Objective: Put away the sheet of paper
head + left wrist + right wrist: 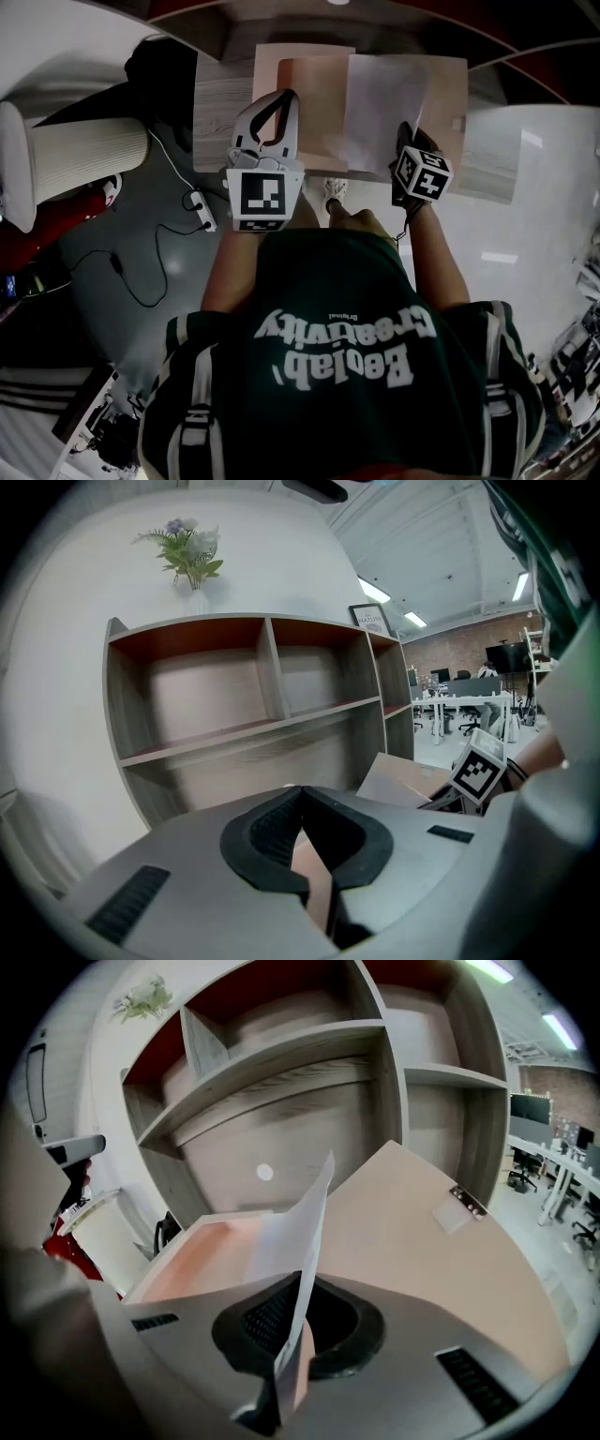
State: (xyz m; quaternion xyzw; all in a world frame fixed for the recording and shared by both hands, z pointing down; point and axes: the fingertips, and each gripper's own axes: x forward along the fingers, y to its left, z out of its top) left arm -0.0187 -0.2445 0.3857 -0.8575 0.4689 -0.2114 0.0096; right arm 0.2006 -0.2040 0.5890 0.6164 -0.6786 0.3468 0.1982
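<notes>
A white sheet of paper (380, 103) stands on edge over an open tan folder (314, 117), its lower edge pinched in my right gripper (405, 128), which is shut. In the right gripper view the paper (305, 1232) rises from the shut jaws (298, 1283) above the folder's pinkish inside (202, 1251), and its big flap (422, 1241) with a clasp lies to the right. My left gripper (290, 96) is shut on the folder's left edge. A thin tan panel (317, 888) shows between its jaws (300, 803).
The folder lies on a wooden shelf top (217, 103). An open-fronted shelf unit (234, 696) with a small plant (187, 550) on top stands ahead. A white ribbed chair (80, 159) and cables on the floor (187, 202) are at the left.
</notes>
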